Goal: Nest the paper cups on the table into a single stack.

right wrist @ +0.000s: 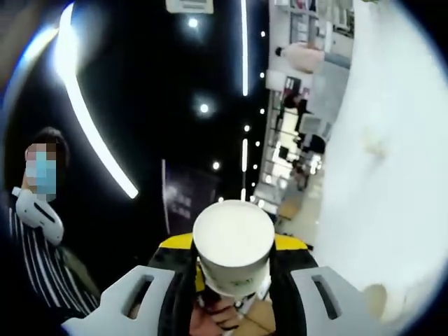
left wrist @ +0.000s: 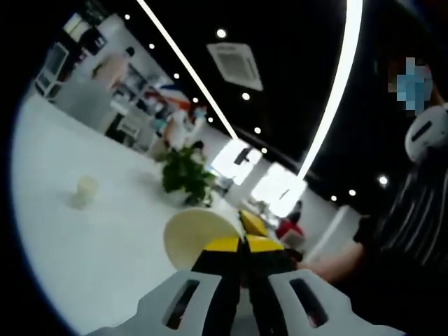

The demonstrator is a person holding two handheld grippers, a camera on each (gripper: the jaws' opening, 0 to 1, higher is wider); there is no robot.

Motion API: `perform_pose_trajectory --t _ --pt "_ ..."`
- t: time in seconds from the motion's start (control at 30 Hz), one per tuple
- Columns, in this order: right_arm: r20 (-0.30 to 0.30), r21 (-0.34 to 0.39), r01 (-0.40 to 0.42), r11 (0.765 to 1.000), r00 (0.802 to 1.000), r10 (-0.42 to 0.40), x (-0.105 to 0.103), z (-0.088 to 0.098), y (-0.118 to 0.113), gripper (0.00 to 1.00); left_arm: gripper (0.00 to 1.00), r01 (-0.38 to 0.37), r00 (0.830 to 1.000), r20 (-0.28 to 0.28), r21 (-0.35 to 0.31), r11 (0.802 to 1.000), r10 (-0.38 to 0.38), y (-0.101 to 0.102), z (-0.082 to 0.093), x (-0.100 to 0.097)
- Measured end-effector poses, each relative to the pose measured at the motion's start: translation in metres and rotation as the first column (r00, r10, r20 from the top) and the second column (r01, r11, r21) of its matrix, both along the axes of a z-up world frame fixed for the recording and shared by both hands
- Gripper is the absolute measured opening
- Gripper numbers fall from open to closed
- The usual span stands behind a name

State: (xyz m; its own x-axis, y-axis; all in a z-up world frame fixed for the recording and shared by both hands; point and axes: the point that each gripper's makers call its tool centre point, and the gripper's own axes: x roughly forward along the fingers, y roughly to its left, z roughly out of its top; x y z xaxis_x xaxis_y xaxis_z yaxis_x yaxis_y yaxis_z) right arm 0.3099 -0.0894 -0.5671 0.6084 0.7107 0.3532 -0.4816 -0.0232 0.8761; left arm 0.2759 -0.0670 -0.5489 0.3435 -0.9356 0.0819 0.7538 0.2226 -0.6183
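My left gripper (left wrist: 245,243) has its yellow-tipped jaws together, pinching the wall of a cream paper cup (left wrist: 196,234) that tilts out to the left above the white table (left wrist: 105,252). Farther off on that table a second paper cup (left wrist: 84,190) stands alone. In the right gripper view my right gripper (right wrist: 233,243) is shut on a white paper cup (right wrist: 234,255), its round end facing the camera, held in the air beside the white table (right wrist: 399,189). Part of another pale cup (right wrist: 381,301) shows at the lower right on the table.
A green potted plant (left wrist: 185,175) stands on the table beyond the held cup. A person in a striped shirt (left wrist: 413,231) is at the right of the left gripper view, and the striped shirt (right wrist: 42,266) shows at the left of the right gripper view.
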Motion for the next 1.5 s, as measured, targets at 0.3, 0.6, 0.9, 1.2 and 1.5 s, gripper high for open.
perform_pose_trajectory --t 0.3,0.6,0.9,1.2,1.5 --pt "0.023 0.030 0.046 0.998 0.999 -0.047 0.007 0.007 -0.016 0.36 0.00 0.011 1.000 0.014 0.016 1.000 -0.011 0.002 0.002 -0.002" --pt "0.116 -0.068 0.068 0.995 0.991 -0.060 0.006 0.008 -0.022 0.36 0.00 0.020 0.999 0.044 0.060 0.998 -0.023 0.002 0.003 -0.005" --pt "0.158 -0.062 0.088 0.994 0.984 -0.077 0.006 0.012 -0.036 0.25 0.00 0.022 0.999 0.022 0.060 0.998 -0.023 0.005 0.000 -0.005" --pt "0.182 -0.154 0.063 0.986 0.983 -0.034 0.002 0.002 -0.029 0.35 0.00 0.018 1.000 0.015 0.074 0.997 -0.020 0.008 -0.005 -0.008" --pt "0.238 -0.234 0.081 0.969 0.971 -0.024 -0.001 0.001 -0.028 0.50 0.00 0.018 0.999 0.029 0.103 0.995 -0.021 0.013 -0.004 -0.008"
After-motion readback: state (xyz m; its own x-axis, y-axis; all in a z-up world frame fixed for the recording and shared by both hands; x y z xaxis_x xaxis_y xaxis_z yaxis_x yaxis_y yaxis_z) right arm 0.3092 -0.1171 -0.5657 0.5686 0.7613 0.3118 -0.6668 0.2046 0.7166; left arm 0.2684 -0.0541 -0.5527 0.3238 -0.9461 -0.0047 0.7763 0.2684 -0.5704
